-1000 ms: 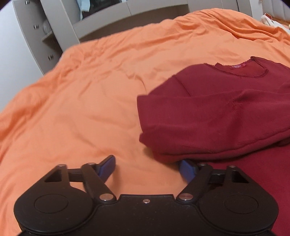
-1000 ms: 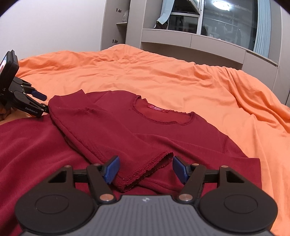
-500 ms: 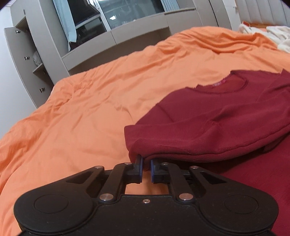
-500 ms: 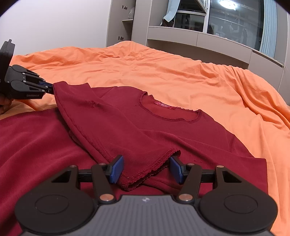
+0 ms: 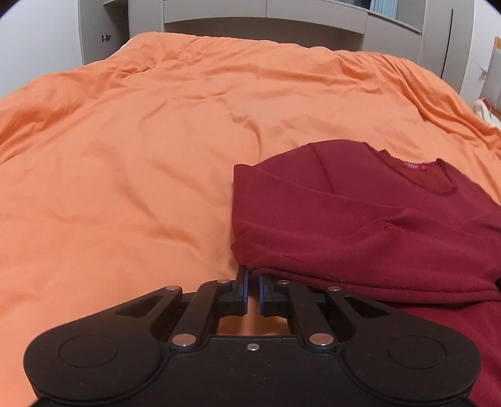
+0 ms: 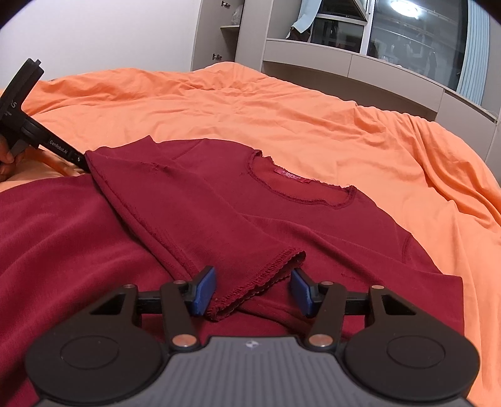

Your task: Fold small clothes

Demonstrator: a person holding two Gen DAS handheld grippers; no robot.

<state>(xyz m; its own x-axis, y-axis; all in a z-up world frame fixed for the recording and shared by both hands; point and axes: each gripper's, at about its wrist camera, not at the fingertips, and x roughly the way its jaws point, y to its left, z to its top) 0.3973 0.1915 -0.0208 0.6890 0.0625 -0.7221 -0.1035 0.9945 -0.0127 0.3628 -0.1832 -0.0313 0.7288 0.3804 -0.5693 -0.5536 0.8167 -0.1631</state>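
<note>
Orange bedding point(image 5: 141, 162) stretches wide and bare to the left of the dark red shirt point(image 6: 250, 206), which lies flat on the bed, neckline toward the cupboards point(image 6: 344, 62), one sleeve point(image 6: 200, 225) folded diagonally across its chest. Left gripper point(image 5: 253, 286) fingers are pressed together, pinching the shirt's folded left edge. Right gripper point(image 6: 253, 289) fingers are spread on either side of the sleeve's cuff.

Even, warm indoor light fills both views with soft shadows, a ceiling lamp point(image 6: 402, 7) glares reflected in the dark window point(image 6: 416, 40), and fisheye distortion bends the edges into black vignetted corners, with distant furniture slightly soft.
</note>
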